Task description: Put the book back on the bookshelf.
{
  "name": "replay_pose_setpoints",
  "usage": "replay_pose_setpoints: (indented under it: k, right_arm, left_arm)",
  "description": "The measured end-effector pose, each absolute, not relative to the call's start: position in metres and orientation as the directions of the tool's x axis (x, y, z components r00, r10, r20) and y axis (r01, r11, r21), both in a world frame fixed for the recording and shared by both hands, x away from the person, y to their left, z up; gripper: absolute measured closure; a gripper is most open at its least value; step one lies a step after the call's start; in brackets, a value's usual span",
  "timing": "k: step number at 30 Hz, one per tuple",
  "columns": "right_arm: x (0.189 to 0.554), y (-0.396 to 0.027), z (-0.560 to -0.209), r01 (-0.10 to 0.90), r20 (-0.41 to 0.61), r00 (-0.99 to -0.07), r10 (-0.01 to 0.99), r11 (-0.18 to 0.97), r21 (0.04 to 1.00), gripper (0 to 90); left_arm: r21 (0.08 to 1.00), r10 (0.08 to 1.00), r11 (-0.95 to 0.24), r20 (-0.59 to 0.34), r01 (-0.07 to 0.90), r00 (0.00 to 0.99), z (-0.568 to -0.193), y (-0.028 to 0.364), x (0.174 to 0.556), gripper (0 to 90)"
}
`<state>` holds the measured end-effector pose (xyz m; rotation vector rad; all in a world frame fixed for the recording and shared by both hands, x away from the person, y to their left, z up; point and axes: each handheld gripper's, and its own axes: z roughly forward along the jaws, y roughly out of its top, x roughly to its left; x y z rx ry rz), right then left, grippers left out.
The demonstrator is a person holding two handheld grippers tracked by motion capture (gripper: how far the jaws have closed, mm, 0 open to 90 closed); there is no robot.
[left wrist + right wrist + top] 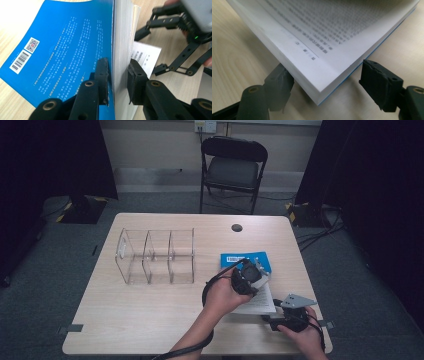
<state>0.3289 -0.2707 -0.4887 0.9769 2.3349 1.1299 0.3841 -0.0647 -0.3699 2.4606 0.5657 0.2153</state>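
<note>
Already the left gripper (117, 75) clamps the blue-covered paperback book (62, 50), yet the right gripper's (325, 87) open fingers (382, 85) could crumple its corner.

The left half of the surface (125, 320) lies bare in front of the clear plastic organizer (156, 256), which blocks the middle-left. At the right, the open book (248, 261) and both grippers crowd the near corner.
</note>
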Motion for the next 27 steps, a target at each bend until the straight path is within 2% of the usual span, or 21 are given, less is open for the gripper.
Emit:
replay_pose_setpoints:
  k: [9,10,13,16,27]
  right_arm:
    - [0.330,-0.268,-0.483,0.332,-0.100,-0.698,0.709,0.444,0.832,25.3]
    - [0.331,-0.269,-0.483,0.331,-0.104,-0.694,0.712,0.444,0.832,22.6]
    - [0.335,-0.271,-0.487,0.339,-0.071,-0.702,0.709,0.421,0.841,20.3]
    - [0.339,-0.271,-0.487,0.329,-0.083,-0.699,0.710,0.422,0.845,16.7]
    - [0.351,-0.276,-0.485,0.296,-0.053,-0.700,0.712,0.356,0.886,13.6]
  left_arm:
    - [0.582,0.447,-0.737,0.039,0.343,0.894,-0.367,-0.063,0.381,73.9]
    - [0.577,0.441,-0.744,0.046,0.336,0.897,-0.366,-0.062,0.381,74.0]
    - [0.574,0.437,-0.748,0.049,0.333,0.898,-0.365,-0.062,0.380,74.0]
    - [0.568,0.427,-0.757,0.057,0.322,0.902,-0.363,-0.062,0.377,74.2]
    - [0.555,0.402,-0.773,0.054,0.308,0.914,-0.362,-0.065,0.369,74.1]
